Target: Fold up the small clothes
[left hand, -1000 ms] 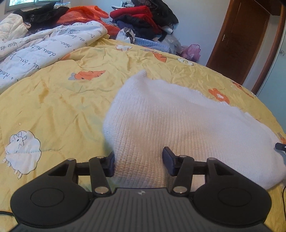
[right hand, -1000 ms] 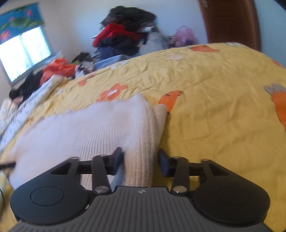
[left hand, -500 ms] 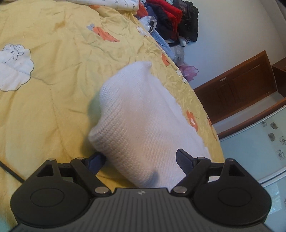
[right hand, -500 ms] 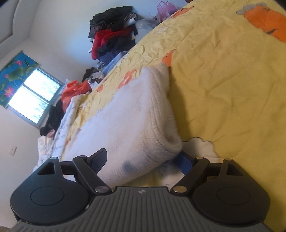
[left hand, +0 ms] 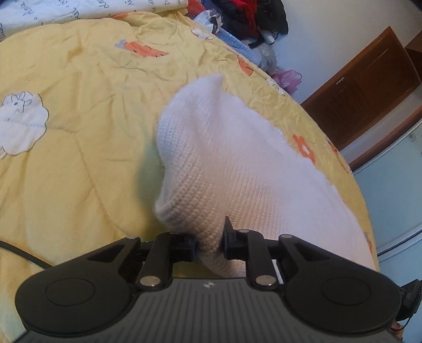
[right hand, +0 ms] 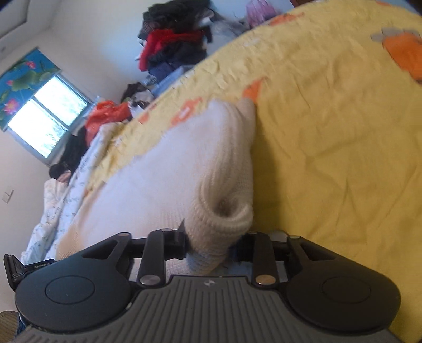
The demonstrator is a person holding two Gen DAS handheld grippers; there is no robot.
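Left wrist view: my left tool (left hand: 209, 244), jaws just closed, pinching one near corner of the white knitted garment (left hand: 237, 168). Garment spread on the yellow quilted bedspread with orange and white animal prints (left hand: 79, 158). Right wrist view: my right tool (right hand: 211, 246), jaws likewise just closed, clamped on the garment's (right hand: 168, 179) rolled ribbed edge. Heap of dark and red clothes (right hand: 174, 44) beyond the garment.

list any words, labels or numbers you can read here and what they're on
White quilt: cursive writing printed across it, cut off and too distorted to read.
Small label on the black device at the right wrist view's left edge: too small to read.
Both gripper bodies: a small white emblem only, no words.
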